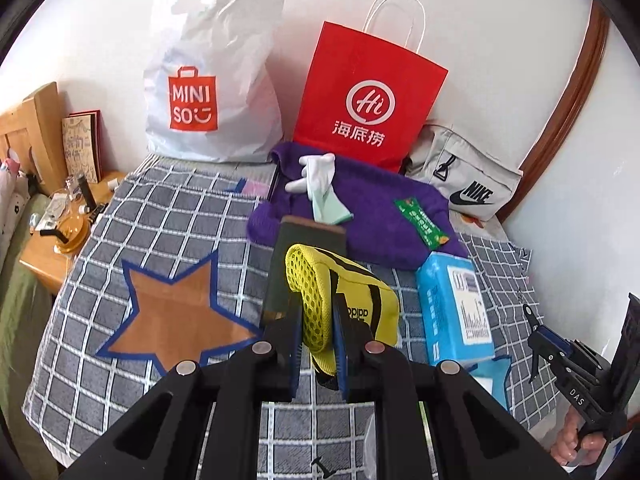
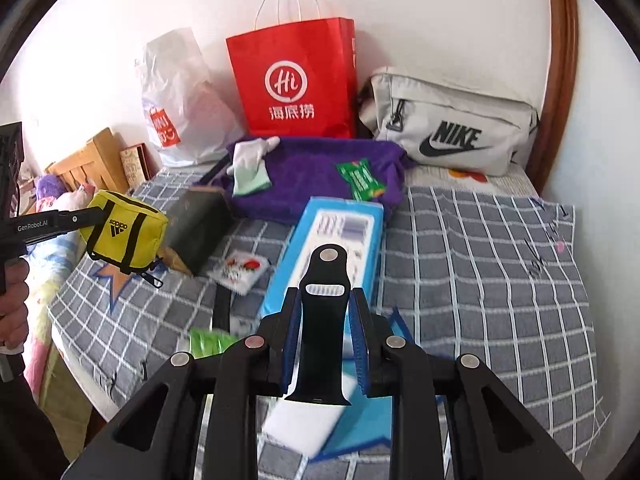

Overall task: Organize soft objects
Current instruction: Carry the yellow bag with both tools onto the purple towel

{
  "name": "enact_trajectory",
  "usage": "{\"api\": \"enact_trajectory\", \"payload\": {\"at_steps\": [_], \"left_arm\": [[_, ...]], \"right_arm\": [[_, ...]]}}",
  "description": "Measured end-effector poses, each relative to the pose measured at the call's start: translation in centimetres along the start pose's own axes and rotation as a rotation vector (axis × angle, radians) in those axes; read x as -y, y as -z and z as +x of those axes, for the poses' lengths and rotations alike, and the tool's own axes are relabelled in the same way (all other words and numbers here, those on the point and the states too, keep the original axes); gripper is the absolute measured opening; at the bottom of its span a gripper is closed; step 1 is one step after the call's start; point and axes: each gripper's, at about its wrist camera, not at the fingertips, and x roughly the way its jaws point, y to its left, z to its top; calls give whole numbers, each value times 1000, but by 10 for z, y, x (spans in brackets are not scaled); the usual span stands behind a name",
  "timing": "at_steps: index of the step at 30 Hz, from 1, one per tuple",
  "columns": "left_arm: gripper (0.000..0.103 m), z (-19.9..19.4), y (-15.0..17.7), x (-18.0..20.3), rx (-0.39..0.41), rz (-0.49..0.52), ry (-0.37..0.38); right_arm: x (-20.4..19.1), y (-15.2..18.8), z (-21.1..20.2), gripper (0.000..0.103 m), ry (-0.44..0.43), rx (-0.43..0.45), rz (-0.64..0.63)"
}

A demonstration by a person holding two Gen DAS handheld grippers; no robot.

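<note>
My left gripper (image 1: 316,346) is shut on a small yellow Adidas pouch (image 1: 340,300) and holds it above the checked bedspread (image 1: 160,232). The pouch also shows in the right wrist view (image 2: 124,232), in the air at the left. My right gripper (image 2: 322,344) is shut on a black watch strap (image 2: 322,320), above a blue tissue pack (image 2: 336,236). A purple towel (image 1: 380,216) lies at the back with a white glove (image 1: 316,172) and a green snack packet (image 1: 420,220) on it.
A white Miniso bag (image 1: 212,76), a red paper bag (image 1: 368,96) and a grey Nike bag (image 1: 464,176) stand along the wall. A dark box (image 1: 296,264) lies beside the pouch. An orange star (image 1: 176,316) marks the bedspread. A cluttered bedside table (image 1: 68,224) stands at the left.
</note>
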Motion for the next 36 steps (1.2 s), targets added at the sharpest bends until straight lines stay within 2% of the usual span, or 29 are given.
{"api": "enact_trajectory", "payload": {"at_steps": [11, 24, 28, 32, 36], "left_arm": [[13, 36, -58, 10, 4, 2, 15], [13, 107, -113, 13, -43, -24, 38], [13, 130, -121, 12, -74, -32, 44], [13, 150, -124, 14, -109, -35, 81], [13, 171, -126, 12, -136, -34, 66]], "right_arm": [[6, -60, 41, 24, -16, 4, 16], [19, -123, 107, 24, -24, 2, -5], [23, -138, 133, 24, -31, -9, -1], [20, -150, 156, 24, -32, -22, -14], [17, -154, 179, 25, -27, -52, -37]]}}
